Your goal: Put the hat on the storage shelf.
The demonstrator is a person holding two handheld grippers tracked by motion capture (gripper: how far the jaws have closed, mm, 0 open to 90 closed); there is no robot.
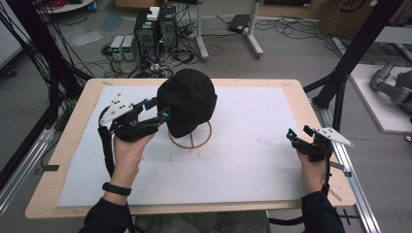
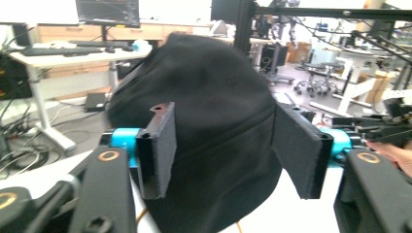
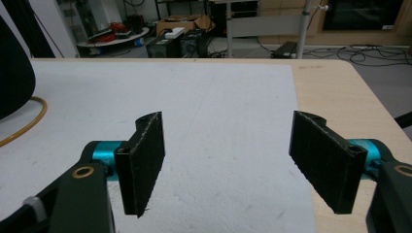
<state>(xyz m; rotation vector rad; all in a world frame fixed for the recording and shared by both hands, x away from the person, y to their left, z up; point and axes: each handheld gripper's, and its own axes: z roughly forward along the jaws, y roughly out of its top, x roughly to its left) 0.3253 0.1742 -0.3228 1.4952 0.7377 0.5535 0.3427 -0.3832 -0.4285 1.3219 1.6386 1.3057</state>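
Observation:
A black cap (image 1: 188,101) sits on a stand with a yellow wire ring base (image 1: 190,139) near the middle of the white mat (image 1: 243,160). My left gripper (image 1: 158,110) is at the cap's left side, open, jaws spread just short of the fabric. Seen from the left gripper view, the cap (image 2: 214,121) looms close between and beyond the left gripper (image 2: 233,148). My right gripper (image 1: 295,135) is held open above the mat's right part, far from the cap. In the right gripper view the right gripper (image 3: 238,165) frames bare mat, with the cap's edge (image 3: 14,73) and ring (image 3: 29,121) at far left.
The mat covers a wooden table (image 1: 301,97). Computer boxes and cables (image 1: 155,34) lie on the floor beyond the table. A black frame post (image 1: 350,58) stands at the right. A white platform with a grey robot arm (image 1: 393,87) is at far right.

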